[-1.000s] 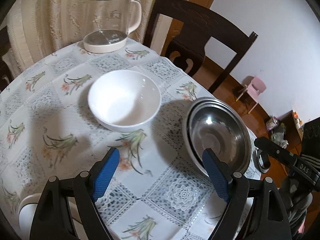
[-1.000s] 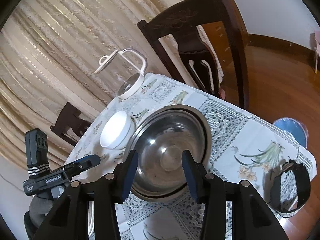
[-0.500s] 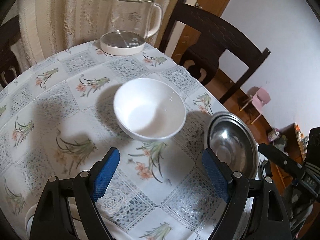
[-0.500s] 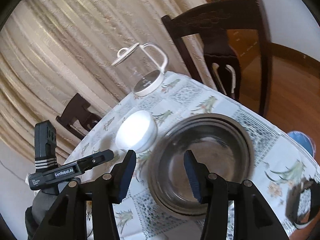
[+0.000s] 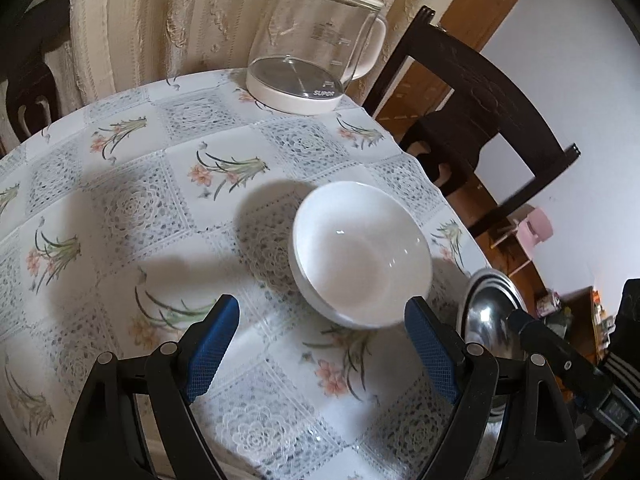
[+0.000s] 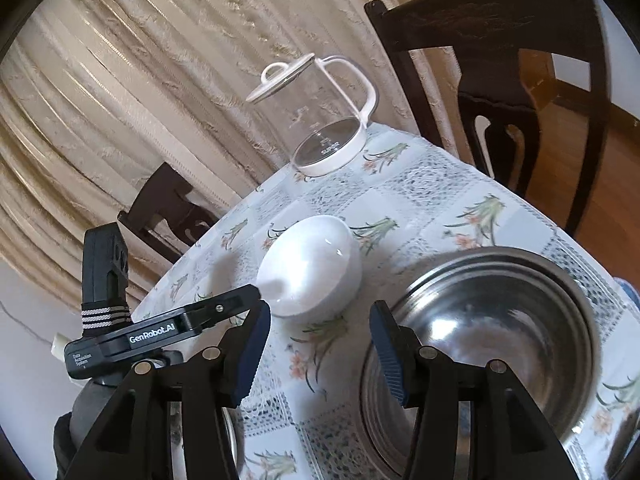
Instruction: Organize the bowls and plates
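Observation:
A white bowl (image 5: 362, 256) stands empty on the flowered tablecloth (image 5: 132, 208), just beyond the blue pads of my left gripper (image 5: 322, 344), which is open and holds nothing. Stacked steel bowls (image 5: 490, 316) peek in at the right edge of that view. In the right wrist view the white bowl (image 6: 310, 266) sits left of the steel bowls (image 6: 496, 340), and my right gripper (image 6: 320, 356) hangs open above the cloth between them, with nothing in it. The left gripper's black body (image 6: 160, 332) shows at the lower left there.
A glass kettle with a white lid (image 5: 316, 40) stands at the table's far edge by the curtain (image 5: 160, 20). A dark wooden chair (image 5: 472, 96) is behind the table on the right, another chair (image 6: 168, 208) on the left. A small pink stool (image 5: 534, 230) is on the wooden floor.
Both grippers have swung leftward and forward toward the white bowl. The steel bowls slid to the right edge of the left wrist view; the kettle looms larger. Both stay open.

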### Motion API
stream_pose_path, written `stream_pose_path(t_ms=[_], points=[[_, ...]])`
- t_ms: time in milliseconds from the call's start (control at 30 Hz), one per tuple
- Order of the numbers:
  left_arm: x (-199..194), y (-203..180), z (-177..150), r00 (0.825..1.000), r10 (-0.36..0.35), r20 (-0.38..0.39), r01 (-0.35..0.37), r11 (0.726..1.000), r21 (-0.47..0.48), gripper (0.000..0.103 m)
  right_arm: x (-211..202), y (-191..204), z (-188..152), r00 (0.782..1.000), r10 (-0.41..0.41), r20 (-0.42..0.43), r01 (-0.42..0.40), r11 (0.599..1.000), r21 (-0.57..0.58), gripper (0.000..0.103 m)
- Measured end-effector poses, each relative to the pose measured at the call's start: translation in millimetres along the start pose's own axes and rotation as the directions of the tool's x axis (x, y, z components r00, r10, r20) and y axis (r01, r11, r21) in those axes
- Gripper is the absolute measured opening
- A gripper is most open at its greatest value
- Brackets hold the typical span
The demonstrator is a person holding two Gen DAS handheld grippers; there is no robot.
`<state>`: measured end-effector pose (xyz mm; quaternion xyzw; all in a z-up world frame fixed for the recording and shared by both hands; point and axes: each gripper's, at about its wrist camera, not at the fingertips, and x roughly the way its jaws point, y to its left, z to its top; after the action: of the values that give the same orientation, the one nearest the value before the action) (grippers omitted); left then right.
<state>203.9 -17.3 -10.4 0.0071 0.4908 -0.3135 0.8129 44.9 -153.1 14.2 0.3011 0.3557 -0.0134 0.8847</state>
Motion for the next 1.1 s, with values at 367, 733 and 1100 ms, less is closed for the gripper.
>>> stream_pose_path(t_ms=[367, 733, 1100], points=[[29, 16, 18, 0.999, 0.000, -0.039, -0.002, 0.999, -0.053, 0.085, 36, 4, 19, 0.998, -0.044, -0.055, 0.044, 0.999, -0.002, 0.055], [58, 35, 26, 0.995, -0.039, -0.095, 0.029, 0.993, -0.114, 0.068, 67, 6, 29, 0.989, -0.061, -0.132, 0.064, 0.998, 0.017, 0.051], [68, 29, 26, 0.991, -0.044, -0.123, 0.037, 0.998, -0.054, 0.047, 86, 4, 32, 0.976, -0.126, -0.180, 0.127, 0.992, -0.006, 0.046]])
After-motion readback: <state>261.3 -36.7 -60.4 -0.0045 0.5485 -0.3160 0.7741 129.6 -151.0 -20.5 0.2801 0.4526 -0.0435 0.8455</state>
